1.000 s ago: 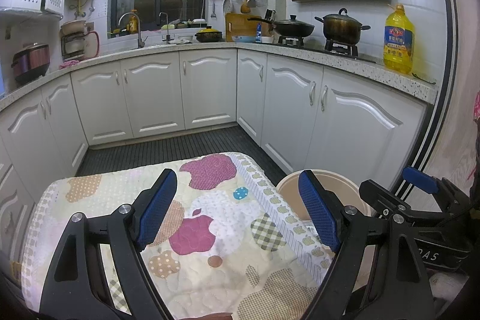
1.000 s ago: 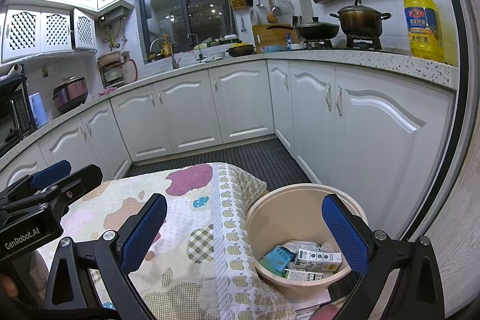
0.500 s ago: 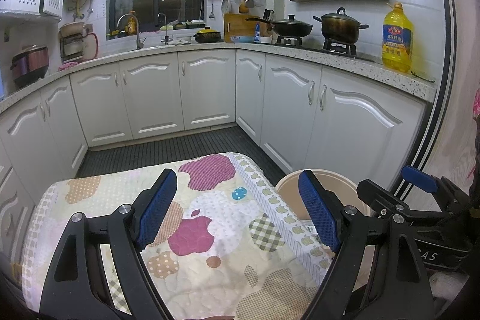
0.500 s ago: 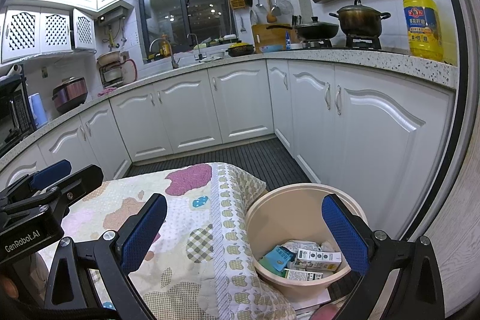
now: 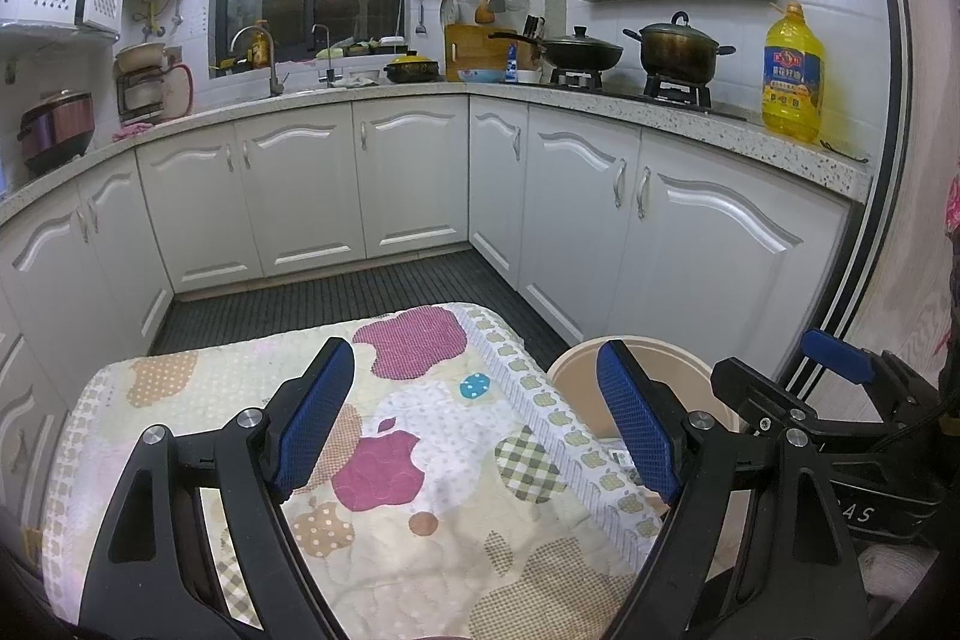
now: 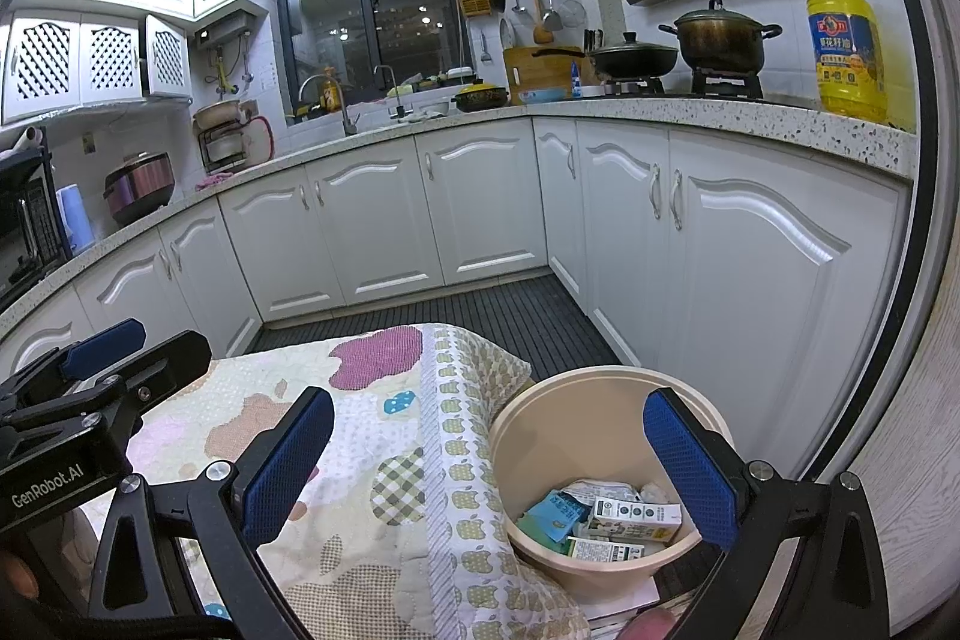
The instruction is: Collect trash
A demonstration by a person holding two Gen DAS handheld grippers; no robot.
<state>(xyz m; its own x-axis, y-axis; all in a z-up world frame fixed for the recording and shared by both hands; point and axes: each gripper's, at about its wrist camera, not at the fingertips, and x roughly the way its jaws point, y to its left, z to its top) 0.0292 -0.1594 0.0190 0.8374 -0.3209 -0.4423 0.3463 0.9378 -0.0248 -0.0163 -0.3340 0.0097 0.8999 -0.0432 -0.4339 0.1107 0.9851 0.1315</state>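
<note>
While both grippers gape, trash (image 6: 606, 517) lies in bucket (image 6: 606, 382) between right fingers (image 6: 690, 466).

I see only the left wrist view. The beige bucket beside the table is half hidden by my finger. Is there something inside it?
Observer: Yes. The right wrist view looks into the bucket: small cartons and a blue packet lie at its bottom.
Operator: Is the right gripper holding anything?
Observer: No. The right gripper is open, with nothing between its fingers.
Operator: What is at the far left on the counter, beyond my picture?
Observer: A light blue cup stands left of the rice cooker, next to a dark appliance at the picture's edge.
</note>
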